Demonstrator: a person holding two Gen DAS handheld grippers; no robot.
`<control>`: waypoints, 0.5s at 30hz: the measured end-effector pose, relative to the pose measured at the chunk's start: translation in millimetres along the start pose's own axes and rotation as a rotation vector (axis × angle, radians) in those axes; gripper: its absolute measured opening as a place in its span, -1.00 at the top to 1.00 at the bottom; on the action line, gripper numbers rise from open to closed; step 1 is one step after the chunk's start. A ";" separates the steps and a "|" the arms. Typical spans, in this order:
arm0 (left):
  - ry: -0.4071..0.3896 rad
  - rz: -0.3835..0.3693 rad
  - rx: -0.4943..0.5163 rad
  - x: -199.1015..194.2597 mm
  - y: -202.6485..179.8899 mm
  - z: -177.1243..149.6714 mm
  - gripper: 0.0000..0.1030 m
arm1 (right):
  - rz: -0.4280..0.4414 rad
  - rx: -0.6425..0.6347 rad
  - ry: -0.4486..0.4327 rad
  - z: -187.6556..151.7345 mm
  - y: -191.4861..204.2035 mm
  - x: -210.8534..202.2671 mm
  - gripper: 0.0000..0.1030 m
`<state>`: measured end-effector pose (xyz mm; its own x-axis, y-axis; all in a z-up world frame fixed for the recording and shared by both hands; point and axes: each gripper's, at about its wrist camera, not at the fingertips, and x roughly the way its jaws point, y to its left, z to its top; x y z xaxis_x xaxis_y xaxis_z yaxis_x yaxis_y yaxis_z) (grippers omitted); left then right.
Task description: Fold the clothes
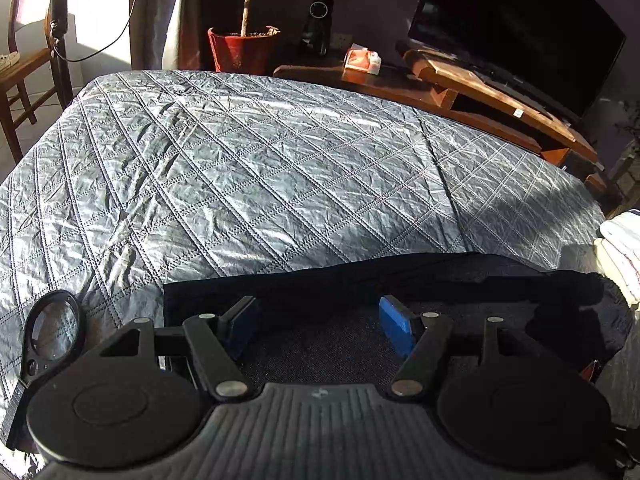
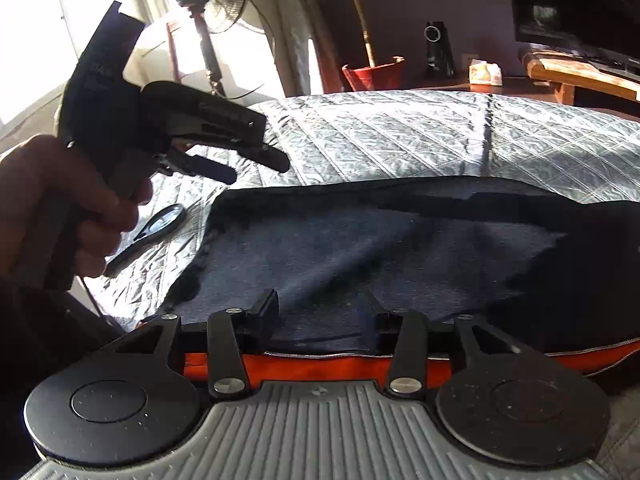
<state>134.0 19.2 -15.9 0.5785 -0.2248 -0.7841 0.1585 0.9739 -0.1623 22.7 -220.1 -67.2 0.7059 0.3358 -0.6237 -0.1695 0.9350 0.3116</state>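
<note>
Both grippers hang over a dark garment (image 2: 360, 248) spread flat along the near edge of a quilted bed (image 1: 240, 168). The left gripper (image 1: 318, 320) and right gripper (image 2: 326, 312) have their fingers apart, gripping nothing. Farther off, a red pot (image 1: 242, 50) holds a thin tree trunk.

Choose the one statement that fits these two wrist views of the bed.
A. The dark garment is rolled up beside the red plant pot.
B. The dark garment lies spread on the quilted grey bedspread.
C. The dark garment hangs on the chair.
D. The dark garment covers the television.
B: the dark garment lies flat across the near part of the grey bedspread, under both grippers.
</note>
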 end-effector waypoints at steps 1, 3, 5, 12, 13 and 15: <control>0.016 -0.011 0.036 3.9 -11.7 -4.5 -0.23 | -0.060 0.092 -0.025 10.0 -30.0 -5.7 -0.03; 0.055 -0.022 0.109 12.9 -33.2 -14.9 -0.23 | -0.139 0.136 -0.049 30.1 -62.0 -10.5 -0.16; 0.088 -0.026 0.194 21.0 -55.8 -27.3 -0.22 | -0.212 0.158 -0.069 50.2 -89.5 -14.2 -0.16; 0.015 -0.022 0.499 16.8 -118.9 -56.4 -0.22 | -0.321 0.181 -0.077 75.3 -153.8 10.1 0.00; 0.016 -0.038 0.521 17.5 -126.3 -58.7 -0.22 | -0.331 0.222 -0.050 72.9 -164.1 18.3 0.06; 0.017 -0.078 0.545 18.5 -139.2 -61.7 -0.20 | -0.334 0.294 -0.028 59.4 -179.1 27.4 0.52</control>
<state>73.2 -118.7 -44.7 0.5364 -0.2908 -0.7923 0.5943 0.7967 0.1099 113.3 -385.2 -97.5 0.7079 0.0134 -0.7062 0.2715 0.9179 0.2895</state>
